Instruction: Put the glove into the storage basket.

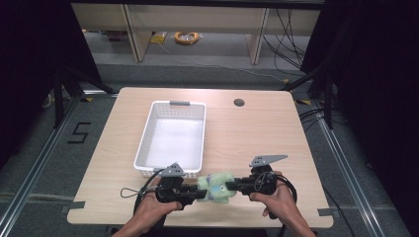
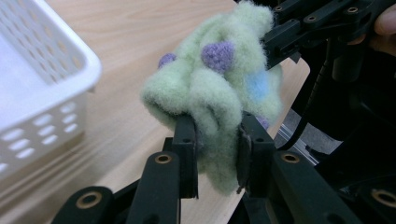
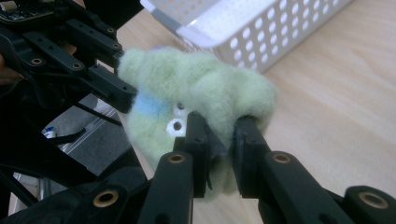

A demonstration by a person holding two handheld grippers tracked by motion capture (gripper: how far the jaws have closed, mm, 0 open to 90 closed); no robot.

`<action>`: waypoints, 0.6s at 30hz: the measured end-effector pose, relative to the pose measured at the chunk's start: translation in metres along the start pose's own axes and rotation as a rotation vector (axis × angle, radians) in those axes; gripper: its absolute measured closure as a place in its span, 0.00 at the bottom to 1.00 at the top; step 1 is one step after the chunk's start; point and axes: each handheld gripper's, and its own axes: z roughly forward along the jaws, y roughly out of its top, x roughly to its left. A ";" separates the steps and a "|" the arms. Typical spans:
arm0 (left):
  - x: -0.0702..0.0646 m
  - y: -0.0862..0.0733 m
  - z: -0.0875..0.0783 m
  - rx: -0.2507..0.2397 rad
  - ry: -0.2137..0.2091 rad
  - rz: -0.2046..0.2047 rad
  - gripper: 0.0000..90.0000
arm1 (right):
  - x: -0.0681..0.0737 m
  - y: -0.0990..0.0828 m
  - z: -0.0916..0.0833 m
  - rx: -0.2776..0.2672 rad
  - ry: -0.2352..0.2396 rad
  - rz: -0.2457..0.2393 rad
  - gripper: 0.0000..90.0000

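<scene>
High view: the wooden table [image 1: 257,133] spans mid-frame, the white perforated basket [image 1: 170,139] sitting left of centre. At lower centre, the left gripper [image 1: 197,192] and right gripper [image 1: 232,186] each clamp the fuzzy green sock [image 1: 216,186] between them, near the table's front edge.

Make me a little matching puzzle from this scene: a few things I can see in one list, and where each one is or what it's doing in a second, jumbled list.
Things:
1. white basket
2. fuzzy green toy
3. left hand-held gripper
4. round hole

States or places:
A. held between both grippers at the near edge
B. in the tabletop's far right part
C. empty, on the table's left half
D. shut on the toy's left end

Pairs: 1-C, 2-A, 3-D, 4-B
</scene>
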 end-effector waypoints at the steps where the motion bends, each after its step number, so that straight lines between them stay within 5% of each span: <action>1: 0.001 0.003 -0.003 0.008 -0.001 0.012 0.80 | 0.000 0.000 0.000 0.000 0.000 0.000 0.88; 6: 0.008 0.022 -0.025 0.017 0.030 0.051 0.80 | 0.007 0.023 0.005 -0.028 0.014 -0.020 0.88; 18: 0.042 0.044 -0.059 -0.002 0.101 -0.019 0.80 | 0.012 0.078 0.035 -0.024 -0.005 -0.062 0.88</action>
